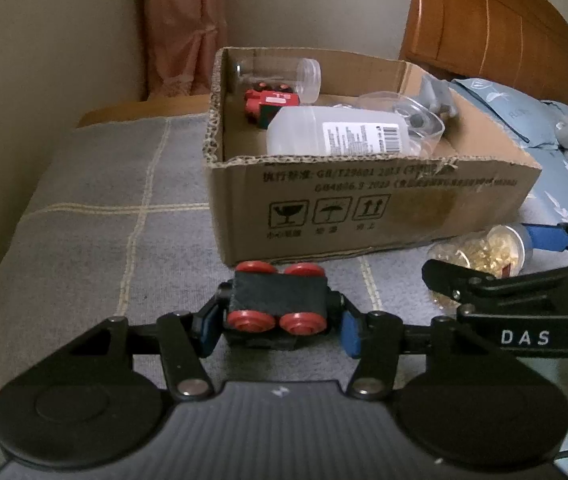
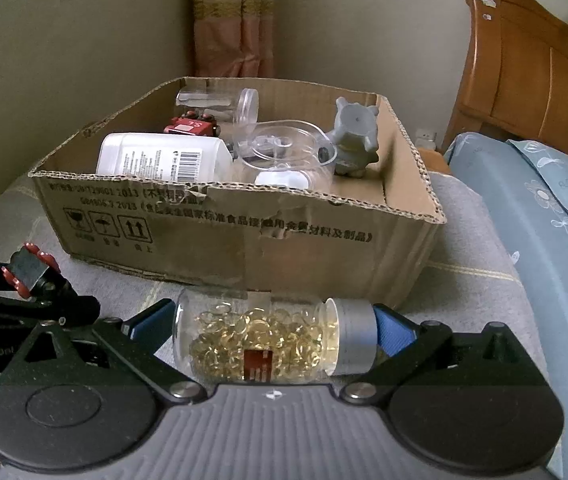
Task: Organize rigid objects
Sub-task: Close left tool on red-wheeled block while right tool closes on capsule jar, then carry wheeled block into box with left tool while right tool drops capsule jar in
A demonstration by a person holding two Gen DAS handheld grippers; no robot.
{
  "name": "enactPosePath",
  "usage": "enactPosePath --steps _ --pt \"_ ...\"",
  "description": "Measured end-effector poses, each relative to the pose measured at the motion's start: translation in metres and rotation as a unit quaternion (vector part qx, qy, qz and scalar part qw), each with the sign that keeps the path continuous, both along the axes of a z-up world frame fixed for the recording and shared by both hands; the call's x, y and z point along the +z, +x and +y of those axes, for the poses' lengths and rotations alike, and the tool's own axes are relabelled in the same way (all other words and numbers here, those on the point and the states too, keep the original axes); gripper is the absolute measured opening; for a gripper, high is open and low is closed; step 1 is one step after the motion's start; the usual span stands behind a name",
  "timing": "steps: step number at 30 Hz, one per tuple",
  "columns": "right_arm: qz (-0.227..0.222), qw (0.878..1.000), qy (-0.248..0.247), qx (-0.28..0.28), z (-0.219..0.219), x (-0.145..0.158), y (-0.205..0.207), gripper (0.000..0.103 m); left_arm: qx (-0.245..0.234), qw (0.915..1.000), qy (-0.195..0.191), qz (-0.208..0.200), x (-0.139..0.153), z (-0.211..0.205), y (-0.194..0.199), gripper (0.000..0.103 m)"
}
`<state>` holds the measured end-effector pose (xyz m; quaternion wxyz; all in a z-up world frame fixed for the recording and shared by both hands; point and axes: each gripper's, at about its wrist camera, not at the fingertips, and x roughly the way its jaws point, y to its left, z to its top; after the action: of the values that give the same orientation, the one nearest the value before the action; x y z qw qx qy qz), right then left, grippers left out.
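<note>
My left gripper (image 1: 278,320) is shut on a black toy car with red wheels (image 1: 280,300), wheels up, just in front of the cardboard box (image 1: 363,216). My right gripper (image 2: 272,332) is shut on a clear bottle of golden capsules (image 2: 260,336) with a grey cap, held sideways in front of the same box (image 2: 244,236). The box holds a white bottle (image 2: 164,158), a red toy car (image 2: 194,126), clear jars (image 2: 287,152) and a grey figurine (image 2: 353,134). The left gripper with the toy car (image 2: 28,274) shows at the left of the right wrist view.
The box stands on a grey checked bedcover (image 1: 104,208). A blue quilt and pillow (image 2: 543,216) lie to the right, with a wooden headboard (image 2: 531,64) behind. A wall and a pink curtain (image 1: 184,28) are behind the box.
</note>
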<state>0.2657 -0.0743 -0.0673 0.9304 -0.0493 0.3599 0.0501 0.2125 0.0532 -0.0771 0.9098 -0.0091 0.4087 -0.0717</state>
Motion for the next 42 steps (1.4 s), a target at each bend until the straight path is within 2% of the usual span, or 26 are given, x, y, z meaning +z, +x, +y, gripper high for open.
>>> enactPosePath --steps 3,6,8,10,12,20,26,34,36,42 --pt "0.004 1.000 -0.002 -0.003 0.002 -0.001 0.002 0.103 0.010 1.0000 -0.002 0.002 0.000 0.003 -0.001 0.057" --pt "0.006 1.000 -0.001 -0.008 0.003 -0.002 0.003 0.103 0.019 0.9998 -0.003 0.004 0.000 0.006 0.000 0.064" --pt "0.009 1.000 -0.004 -0.011 0.005 -0.003 0.004 0.103 0.020 0.9998 -0.002 0.004 -0.001 0.007 0.001 0.065" --pt "0.010 1.000 -0.008 -0.013 0.006 -0.004 0.006 0.102 0.016 0.9999 -0.002 0.003 0.000 0.007 0.002 0.060" --pt "0.012 1.000 -0.016 -0.017 0.007 -0.004 0.006 0.096 0.009 0.9999 -0.007 0.002 0.001 0.008 0.004 0.052" --pt "0.046 0.998 0.000 0.031 -0.013 0.005 -0.001 0.096 -0.023 0.9995 -0.004 0.020 0.010 0.017 0.007 0.051" --pt "0.055 0.995 0.014 0.083 -0.036 0.038 -0.012 0.096 -0.054 0.9983 0.011 0.020 0.034 0.022 0.003 0.051" --pt "-0.006 0.990 0.011 0.140 -0.048 0.105 -0.003 0.096 -0.094 0.9954 0.016 0.001 0.084 0.018 0.007 0.051" --pt "-0.015 0.988 0.003 0.155 -0.044 0.110 0.009 0.096 -0.102 0.9945 0.021 -0.009 0.096 0.013 0.013 0.051" --pt "0.003 0.986 0.003 0.168 -0.040 0.097 0.051 0.096 -0.134 0.9897 0.040 -0.028 0.118 -0.012 0.059 0.051"
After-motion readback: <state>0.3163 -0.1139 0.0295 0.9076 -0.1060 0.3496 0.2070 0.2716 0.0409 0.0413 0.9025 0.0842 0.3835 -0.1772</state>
